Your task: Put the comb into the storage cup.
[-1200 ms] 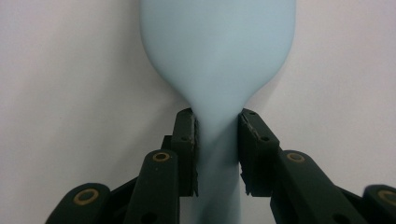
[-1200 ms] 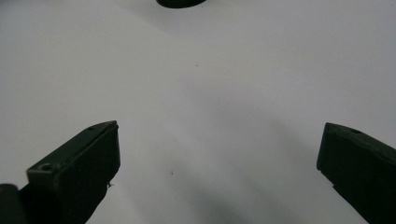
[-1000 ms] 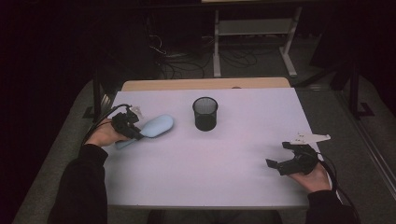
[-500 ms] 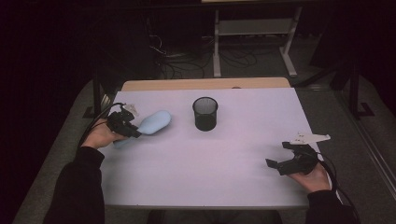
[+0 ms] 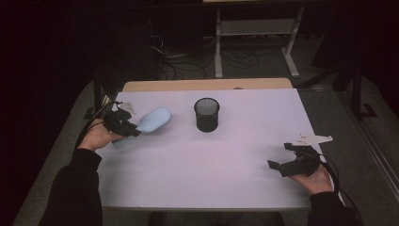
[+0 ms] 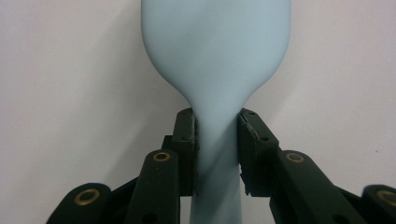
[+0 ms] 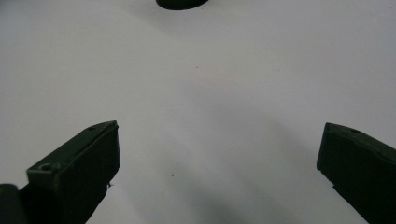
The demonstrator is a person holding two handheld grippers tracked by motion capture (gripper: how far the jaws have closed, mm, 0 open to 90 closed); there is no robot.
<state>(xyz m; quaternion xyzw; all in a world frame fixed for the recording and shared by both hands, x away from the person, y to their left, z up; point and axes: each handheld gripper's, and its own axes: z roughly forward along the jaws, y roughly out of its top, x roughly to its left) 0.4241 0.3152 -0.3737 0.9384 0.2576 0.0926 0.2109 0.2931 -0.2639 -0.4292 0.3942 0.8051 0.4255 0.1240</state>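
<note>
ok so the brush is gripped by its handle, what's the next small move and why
Probably carry the light blue brush toward the black mesh cup. The left hand-held gripper is clamped on its narrow handle, the cup stands upright and apart to the brush's right, and the right hand-held gripper rests open, far off.

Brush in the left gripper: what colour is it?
Pale blue brush, clearest in the left gripper view.
</note>
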